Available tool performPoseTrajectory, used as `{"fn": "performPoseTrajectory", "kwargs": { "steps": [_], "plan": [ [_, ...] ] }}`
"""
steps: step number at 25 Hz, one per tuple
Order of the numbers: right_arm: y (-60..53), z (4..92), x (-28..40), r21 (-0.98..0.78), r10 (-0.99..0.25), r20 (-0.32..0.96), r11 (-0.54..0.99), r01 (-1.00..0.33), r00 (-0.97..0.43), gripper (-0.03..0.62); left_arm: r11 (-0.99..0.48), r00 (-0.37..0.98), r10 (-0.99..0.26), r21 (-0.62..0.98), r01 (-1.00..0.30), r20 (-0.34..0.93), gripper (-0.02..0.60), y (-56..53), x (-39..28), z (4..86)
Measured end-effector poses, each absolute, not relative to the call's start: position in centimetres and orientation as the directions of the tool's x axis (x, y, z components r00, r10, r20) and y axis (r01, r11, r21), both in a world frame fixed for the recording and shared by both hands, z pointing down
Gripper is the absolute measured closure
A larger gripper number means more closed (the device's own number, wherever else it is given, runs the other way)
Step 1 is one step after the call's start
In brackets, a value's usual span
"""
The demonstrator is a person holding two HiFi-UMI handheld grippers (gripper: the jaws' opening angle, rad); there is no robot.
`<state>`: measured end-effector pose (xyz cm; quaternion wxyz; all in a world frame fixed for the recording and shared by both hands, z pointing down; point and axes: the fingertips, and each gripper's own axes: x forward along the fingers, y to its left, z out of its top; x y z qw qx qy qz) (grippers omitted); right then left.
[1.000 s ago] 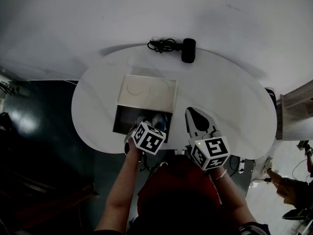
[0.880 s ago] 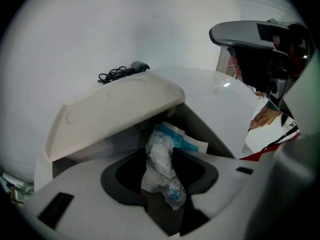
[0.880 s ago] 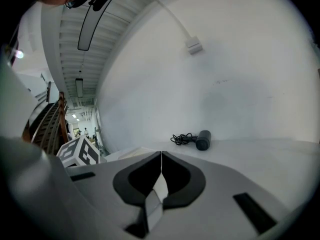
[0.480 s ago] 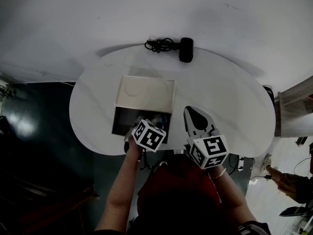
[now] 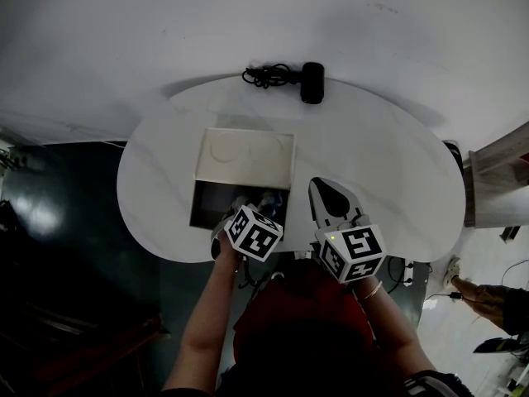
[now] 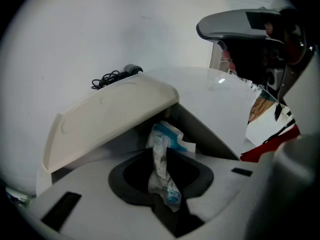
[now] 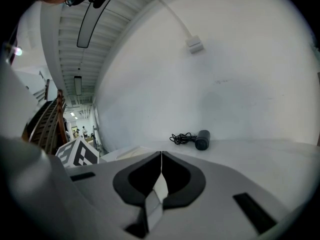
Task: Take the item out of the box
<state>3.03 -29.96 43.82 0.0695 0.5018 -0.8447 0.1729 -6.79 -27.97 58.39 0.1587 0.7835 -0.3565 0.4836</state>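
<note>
The left claw (image 6: pixel 158 153) has just been closing and pinches a crinkled white-blue packet (image 6: pixel 163 176) from the open box (image 6: pixel 107 115) ahead. The right claw (image 7: pixel 161 156) is closed and empty.

**A:** Any lettering for us to call here?

**B:** Nothing we can read. The packet (image 6: pixel 162 171) carries blue print, but it's too creased and small for us. The left cube (image 5: pixel 252 232) and the right cube (image 5: pixel 353 253) show only black-and-white square patterns.

**A:** And the box lid (image 5: pixel 245 157)?

**B:** Just pressed-in circles, and we can read no wording on it.
</note>
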Motion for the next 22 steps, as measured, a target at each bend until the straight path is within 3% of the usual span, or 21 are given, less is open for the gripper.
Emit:
{"fn": "performPoseTrajectory", "kwargs": {
  "steps": [22],
  "plan": [
    [-27.4,42.5,2.1,-0.207,-0.835,0.269,0.436,-0.876,-0.48,0.579,-0.686,0.341,-0.527,-0.153,-0.711,0.779,0.517,-26.1,-7.1,53.7]
  ]
}}
